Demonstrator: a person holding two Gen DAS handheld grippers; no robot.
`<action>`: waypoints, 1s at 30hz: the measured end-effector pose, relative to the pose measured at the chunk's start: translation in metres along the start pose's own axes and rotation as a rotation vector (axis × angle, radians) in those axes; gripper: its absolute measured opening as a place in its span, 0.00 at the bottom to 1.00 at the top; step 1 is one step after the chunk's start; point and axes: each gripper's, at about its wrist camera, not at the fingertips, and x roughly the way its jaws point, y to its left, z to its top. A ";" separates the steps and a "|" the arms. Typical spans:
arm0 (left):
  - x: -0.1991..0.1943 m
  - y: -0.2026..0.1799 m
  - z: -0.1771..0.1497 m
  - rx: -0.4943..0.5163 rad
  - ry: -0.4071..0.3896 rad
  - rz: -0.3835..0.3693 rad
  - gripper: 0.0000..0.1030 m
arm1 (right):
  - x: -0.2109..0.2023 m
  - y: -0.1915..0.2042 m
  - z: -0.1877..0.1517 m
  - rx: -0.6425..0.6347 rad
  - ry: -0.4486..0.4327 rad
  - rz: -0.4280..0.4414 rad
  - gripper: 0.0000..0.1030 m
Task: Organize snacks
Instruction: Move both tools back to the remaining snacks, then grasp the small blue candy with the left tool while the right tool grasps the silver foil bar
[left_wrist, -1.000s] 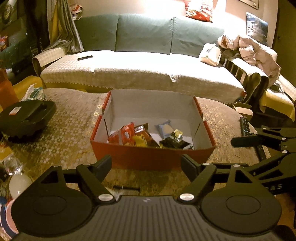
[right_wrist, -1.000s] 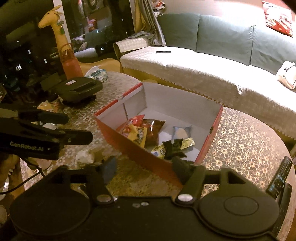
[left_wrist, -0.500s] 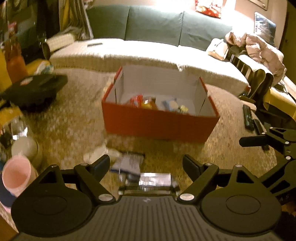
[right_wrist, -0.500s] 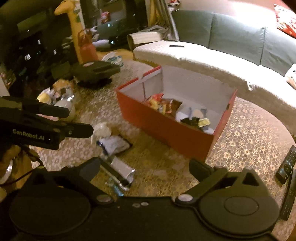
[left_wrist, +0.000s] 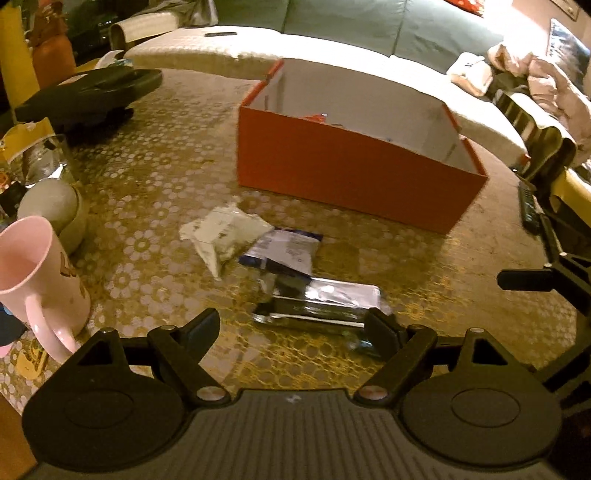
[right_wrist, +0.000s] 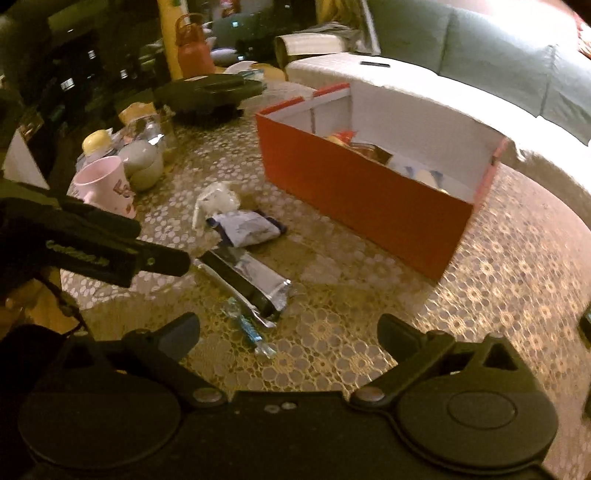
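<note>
The left gripper (left_wrist: 293, 328) hangs over the patterned tablecloth (left_wrist: 155, 177) with its jaws spread wide and nothing between them. Just ahead of the jaws, nearer the right finger, lies a long silver and black snack bar (left_wrist: 325, 301); its right end reaches the tip of that finger, though contact cannot be told. Beyond the bar, straight ahead of the gap, lies a white and blue packet (left_wrist: 286, 249), and to the left of that a crumpled white wrapper (left_wrist: 221, 230), the two touching or overlapping. Farther ahead stands the orange box (left_wrist: 351, 173), open at the top, with a sliver of a red packet showing over its near wall. Left of the left finger stands a pink mug (left_wrist: 40, 273).

The right gripper (right_wrist: 288, 332) also stands fully open and empty. Between its fingers and slightly ahead lies a small clear and blue candy wrapper (right_wrist: 249, 330); just beyond it, left of centre, lies the silver and black bar, then the white and blue packet and the crumpled wrapper in a line leading away. Ahead and to the right sits the orange box with several snacks (right_wrist: 369, 147) inside against its white lining. The left gripper's finger reaches in from the left, its tip near the far end of the bar.

A green sofa (left_wrist: 369, 29) with a white cover stands behind the table.
</note>
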 end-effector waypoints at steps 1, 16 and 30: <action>0.002 0.003 0.001 -0.002 0.002 0.001 0.83 | 0.002 0.002 0.002 -0.011 -0.002 0.008 1.00; 0.049 -0.040 -0.012 -0.038 0.139 -0.076 0.83 | 0.026 -0.009 -0.015 -0.047 0.071 0.049 0.97; 0.066 -0.068 -0.012 -0.012 0.171 -0.003 0.44 | 0.020 -0.038 -0.031 0.014 0.078 0.039 0.97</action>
